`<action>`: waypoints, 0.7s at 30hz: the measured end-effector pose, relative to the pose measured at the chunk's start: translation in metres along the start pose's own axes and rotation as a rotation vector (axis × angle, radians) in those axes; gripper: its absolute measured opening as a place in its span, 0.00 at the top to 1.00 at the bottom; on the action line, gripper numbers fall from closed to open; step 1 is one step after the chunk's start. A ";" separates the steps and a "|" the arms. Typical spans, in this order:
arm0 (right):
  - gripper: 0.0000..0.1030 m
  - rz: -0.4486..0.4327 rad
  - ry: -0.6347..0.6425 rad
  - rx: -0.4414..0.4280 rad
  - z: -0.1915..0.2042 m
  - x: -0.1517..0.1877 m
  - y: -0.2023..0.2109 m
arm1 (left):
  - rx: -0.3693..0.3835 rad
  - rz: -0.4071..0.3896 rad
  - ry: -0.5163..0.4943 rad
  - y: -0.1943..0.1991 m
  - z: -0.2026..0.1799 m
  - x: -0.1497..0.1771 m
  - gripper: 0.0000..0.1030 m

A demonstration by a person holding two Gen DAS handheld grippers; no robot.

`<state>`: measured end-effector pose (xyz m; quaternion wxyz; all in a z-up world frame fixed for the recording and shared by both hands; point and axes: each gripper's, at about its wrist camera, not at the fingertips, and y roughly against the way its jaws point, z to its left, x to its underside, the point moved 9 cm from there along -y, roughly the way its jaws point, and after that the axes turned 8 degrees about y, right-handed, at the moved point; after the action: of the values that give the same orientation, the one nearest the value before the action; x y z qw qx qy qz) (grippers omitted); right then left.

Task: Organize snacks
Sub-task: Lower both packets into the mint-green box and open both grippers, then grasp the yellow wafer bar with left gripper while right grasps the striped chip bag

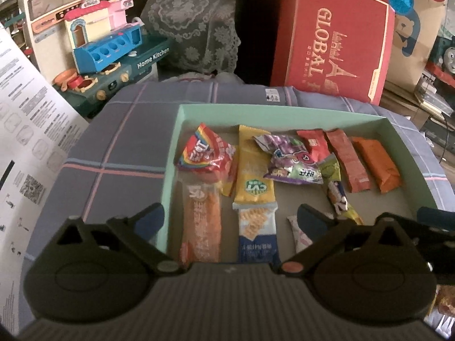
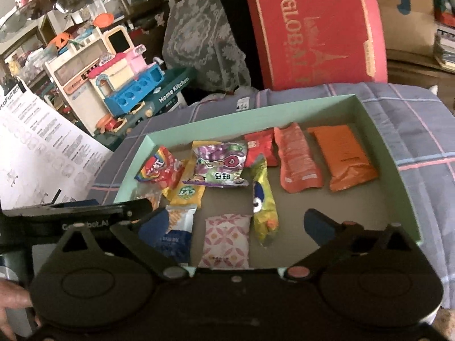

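Cluttered shelves, a toy kitchen set and a red gift box are ranged behind a plaid-covered surface, on which a mint-green tray holds the snacks. Both the left gripper and the right gripper are held over the tray's near edge with jaws spread wide and nothing grasped. The packets at the left are overlapped: a rainbow packet is laid on a yellow cracker packet, with a purple candy bag piled against it, so two could be pinched at once, or a neighbour dragged out of line. A pink wafer packet lies just ahead of the right gripper. Since the grippers are nearly side by side, a collision is judged possible. A printed sheet overhangs the left side.
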<state>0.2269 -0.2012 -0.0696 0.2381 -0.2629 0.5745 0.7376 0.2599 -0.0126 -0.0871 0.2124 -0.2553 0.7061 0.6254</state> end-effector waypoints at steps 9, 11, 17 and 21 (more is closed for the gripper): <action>0.00 -0.019 -0.030 0.023 -0.012 0.017 0.037 | 0.018 0.003 -0.013 0.032 -0.011 0.017 0.00; 0.00 -0.027 -0.040 0.027 -0.015 0.021 0.047 | 0.026 0.002 -0.016 0.040 -0.014 0.021 0.00; 0.00 -0.045 -0.073 0.051 -0.035 0.041 0.079 | 0.057 0.012 -0.032 0.060 -0.029 0.041 0.00; 0.00 -0.049 -0.117 0.084 -0.058 0.057 0.098 | 0.071 0.035 -0.059 0.062 -0.043 0.060 0.00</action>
<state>0.1271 -0.2771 -0.0479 0.3000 -0.2230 0.5837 0.7208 0.1750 -0.0558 -0.0709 0.2309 -0.2167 0.7256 0.6109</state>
